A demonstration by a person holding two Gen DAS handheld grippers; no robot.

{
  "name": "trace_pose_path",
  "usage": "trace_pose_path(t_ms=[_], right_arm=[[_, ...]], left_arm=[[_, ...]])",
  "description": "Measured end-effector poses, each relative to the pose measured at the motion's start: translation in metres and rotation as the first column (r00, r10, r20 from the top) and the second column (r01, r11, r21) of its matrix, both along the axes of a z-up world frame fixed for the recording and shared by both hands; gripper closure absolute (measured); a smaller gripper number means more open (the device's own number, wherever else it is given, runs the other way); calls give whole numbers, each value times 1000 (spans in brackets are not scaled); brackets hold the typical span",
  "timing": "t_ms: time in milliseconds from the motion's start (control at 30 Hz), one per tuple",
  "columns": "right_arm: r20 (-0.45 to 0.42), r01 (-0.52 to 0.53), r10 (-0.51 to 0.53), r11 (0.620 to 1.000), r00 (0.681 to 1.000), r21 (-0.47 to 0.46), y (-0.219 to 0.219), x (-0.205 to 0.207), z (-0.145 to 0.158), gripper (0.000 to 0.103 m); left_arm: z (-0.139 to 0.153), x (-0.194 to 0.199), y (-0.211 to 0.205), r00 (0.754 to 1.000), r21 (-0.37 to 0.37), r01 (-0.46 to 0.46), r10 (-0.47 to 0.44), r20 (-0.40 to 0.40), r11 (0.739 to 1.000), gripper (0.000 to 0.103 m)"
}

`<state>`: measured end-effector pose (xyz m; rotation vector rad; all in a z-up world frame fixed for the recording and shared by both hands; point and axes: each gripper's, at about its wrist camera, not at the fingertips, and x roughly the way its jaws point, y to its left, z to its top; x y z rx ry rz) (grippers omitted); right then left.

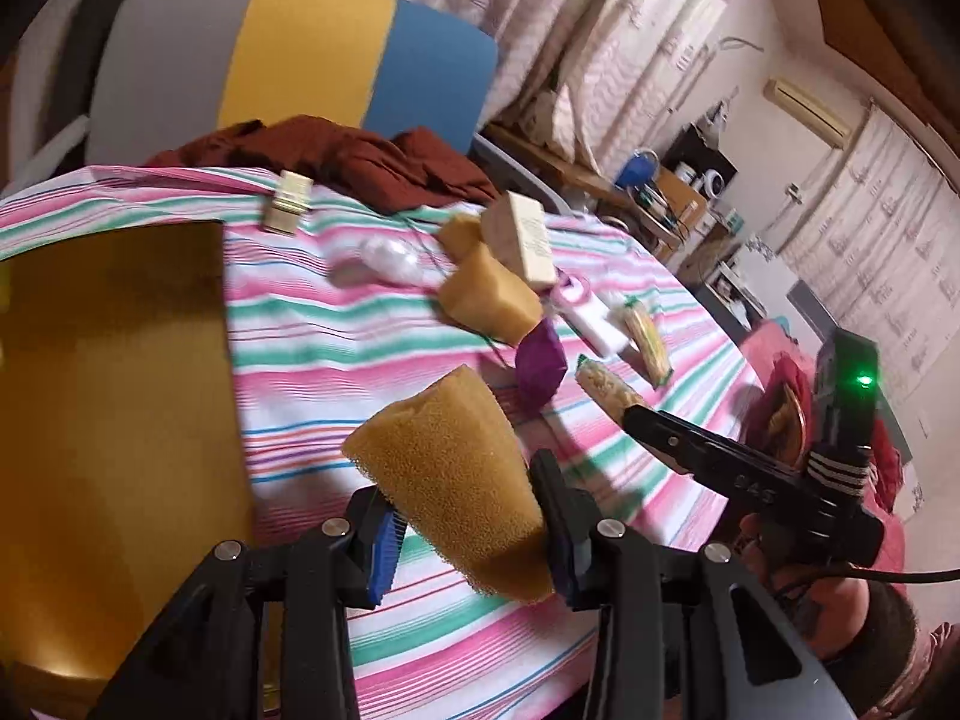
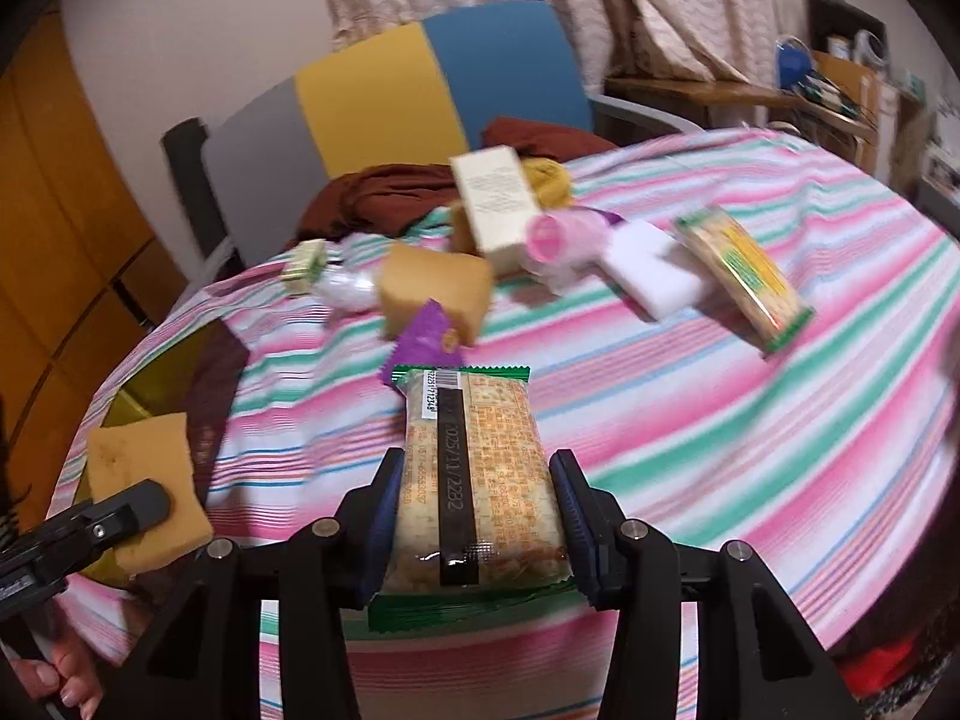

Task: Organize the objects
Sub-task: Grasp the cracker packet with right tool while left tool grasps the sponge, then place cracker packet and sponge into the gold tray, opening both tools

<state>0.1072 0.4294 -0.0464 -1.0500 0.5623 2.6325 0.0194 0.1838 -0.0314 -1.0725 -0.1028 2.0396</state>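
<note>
My left gripper (image 1: 468, 504) is shut on a yellow-brown sponge (image 1: 456, 474) and holds it above the striped tablecloth (image 1: 312, 348). From the right wrist view that sponge (image 2: 150, 468) hangs at the lower left in the left gripper (image 2: 141, 510), beside an amber bin (image 2: 180, 372). A clear cracker packet with green ends (image 2: 480, 468) is pinched between the pads of my right gripper (image 2: 477, 498), lifted off the cloth. The left wrist view shows the right gripper (image 1: 636, 414) at the right with the packet's end (image 1: 606, 387) sticking out of it.
On the table lie another sponge (image 1: 489, 294), a purple wrapper (image 1: 540, 363), a second cracker packet (image 2: 744, 276), a white block (image 2: 654, 276), a pink roll (image 2: 555, 240) and a cream box (image 2: 495, 198). The amber bin (image 1: 120, 390) fills the left. A maroon cloth (image 1: 360, 156) and chair (image 1: 300, 48) stand behind.
</note>
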Motion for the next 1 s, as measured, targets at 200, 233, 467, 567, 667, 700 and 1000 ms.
trace_pose_path(t_ms=[200,233,467,567,667,700,1000], right_arm=[[-31,-125,125,992,992,10,-40,-19,20,54],[-33,-151,151,989,988,13,-48,-25,24,54],[-45,-324,325,946,945,15,-105,-69,39,54],[-26,-415,416,909,909,48,-138,-96,41,54],[2,-491,491,870,871,50,-169,-126,38,54],[9,-505,505,862,863,44,-177,-133,36,54],[105,-548,544,836,833,13,-246,-220,10,54]], left_arm=[[1,-18,-46,994,8,-109,109,7,994,64],[2,-20,-52,993,7,-121,121,6,993,64],[1,-47,-103,974,-28,-226,226,14,974,64],[-2,-66,-123,963,-57,-267,268,24,962,64],[-6,-84,-138,955,-87,-292,295,33,953,64],[-7,-93,-144,951,-103,-303,308,36,947,64],[-26,-161,-175,926,-237,-347,371,68,908,64]])
